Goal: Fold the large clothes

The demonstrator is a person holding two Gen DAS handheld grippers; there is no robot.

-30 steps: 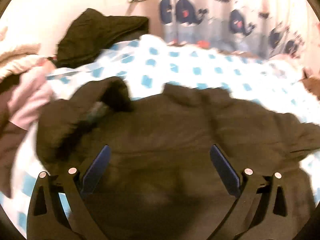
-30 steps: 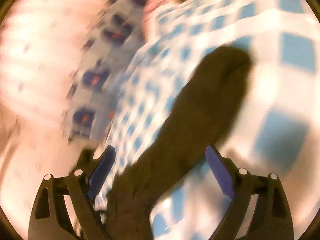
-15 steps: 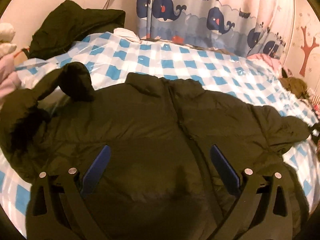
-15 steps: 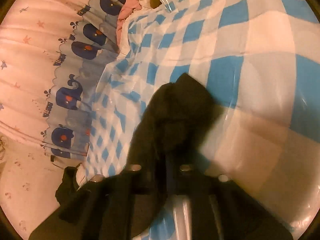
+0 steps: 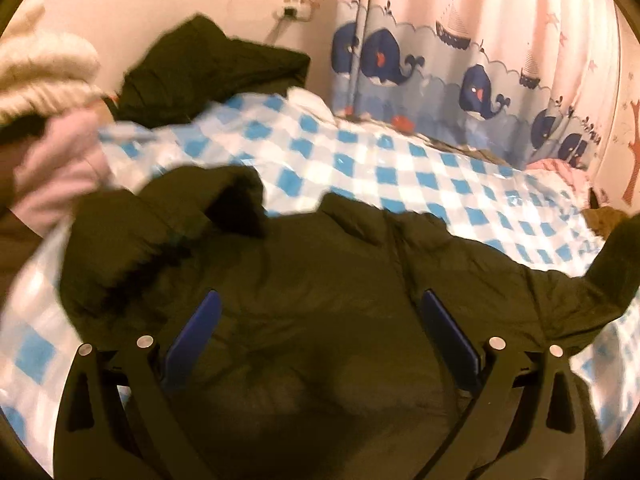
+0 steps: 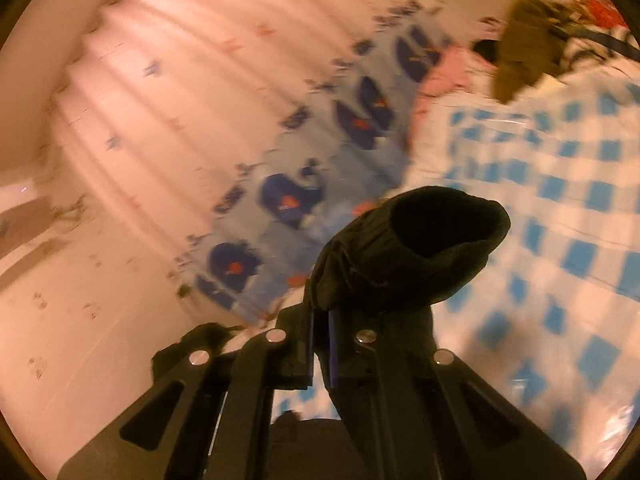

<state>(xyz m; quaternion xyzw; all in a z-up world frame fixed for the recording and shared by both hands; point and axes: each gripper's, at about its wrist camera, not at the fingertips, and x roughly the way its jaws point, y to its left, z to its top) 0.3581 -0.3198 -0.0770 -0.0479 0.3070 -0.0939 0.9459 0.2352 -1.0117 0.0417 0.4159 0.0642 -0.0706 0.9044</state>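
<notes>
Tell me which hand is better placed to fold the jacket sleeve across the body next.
Right. The right gripper is already shut on the sleeve cuff, lifted off the checkered bedspread. The left gripper is open over the jacket body, holding nothing.

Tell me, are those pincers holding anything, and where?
The right gripper has its jaws shut on the jacket's sleeve, near the cuff. The left gripper is open, holding nothing.

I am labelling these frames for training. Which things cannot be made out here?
- Jacket hem, left view: cut off by the bottom edge and the left gripper.
- Sleeve, right view: the right gripper covers the pinched part.
- Curtain, right view: print blurred.
- Brown garment, right view: small, blurred.
</notes>
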